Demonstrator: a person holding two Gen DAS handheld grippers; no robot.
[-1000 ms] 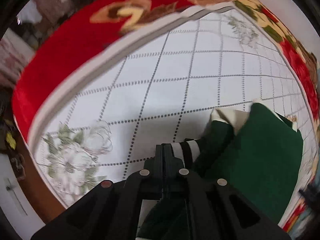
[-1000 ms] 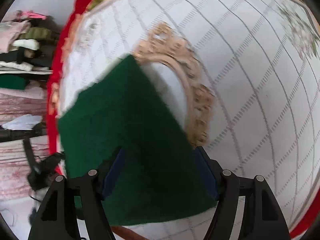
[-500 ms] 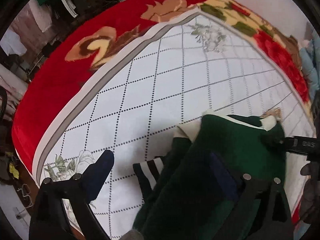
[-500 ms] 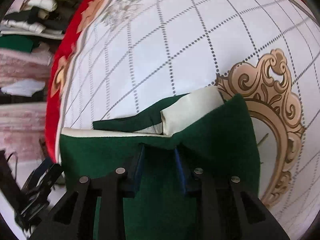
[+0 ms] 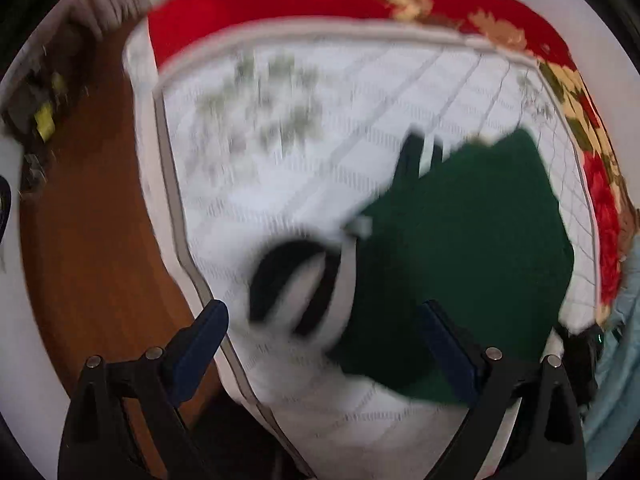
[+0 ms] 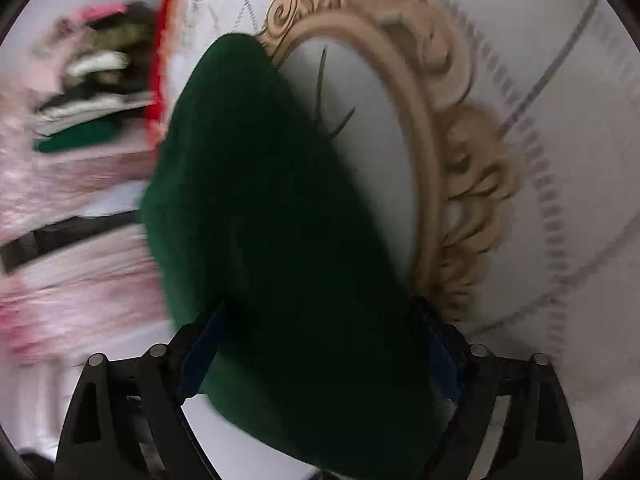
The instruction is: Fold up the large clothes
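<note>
While the green garment [image 5: 472, 248] lies folded on the white quilt [image 5: 280, 184], both grippers — left gripper [image 5: 324, 340], right gripper [image 6: 320, 356] — gape wide, empty; tuck that striped cuff [image 5: 308, 288] under next (gently).

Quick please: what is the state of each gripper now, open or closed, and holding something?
Left gripper: open, holding nothing.
Right gripper: open; the green garment lies between its fingers, ungripped.
</note>
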